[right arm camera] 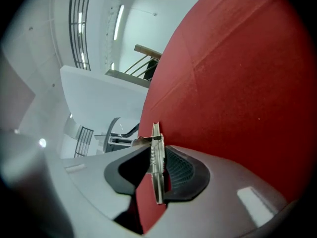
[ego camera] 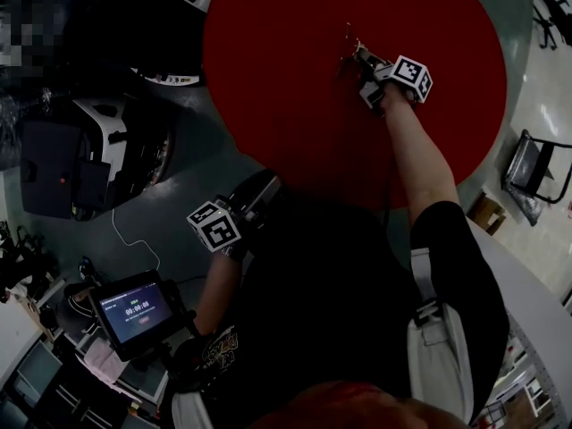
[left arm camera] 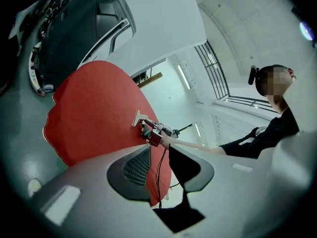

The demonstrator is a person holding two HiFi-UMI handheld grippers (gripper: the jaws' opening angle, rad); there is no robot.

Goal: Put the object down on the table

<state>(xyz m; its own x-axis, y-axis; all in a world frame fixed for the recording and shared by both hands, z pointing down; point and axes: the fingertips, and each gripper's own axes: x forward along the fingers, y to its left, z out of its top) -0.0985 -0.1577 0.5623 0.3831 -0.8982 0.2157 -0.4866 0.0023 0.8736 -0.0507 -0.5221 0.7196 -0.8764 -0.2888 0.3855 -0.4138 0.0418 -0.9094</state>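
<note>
A small metal clip [ego camera: 350,46] rests on the round red table [ego camera: 295,79], right of its middle. My right gripper [ego camera: 362,59] reaches over the table to it. In the right gripper view the clip [right arm camera: 156,138] stands on edge between the jaws of the right gripper [right arm camera: 156,165]; it leans on the right pad, and a gap shows at the left pad. The left gripper view shows the clip [left arm camera: 138,118] touching the cloth, with the right gripper [left arm camera: 147,129] behind it. My left gripper [ego camera: 261,193] hangs off the table near my body, open and empty [left arm camera: 161,170].
A tablet with a lit screen [ego camera: 134,311] stands at the lower left. Dark equipment [ego camera: 54,181] fills the floor left of the table. A folding chair [ego camera: 532,168] stands to the right. A cable [left arm camera: 159,167] runs from the right gripper over the table's near edge.
</note>
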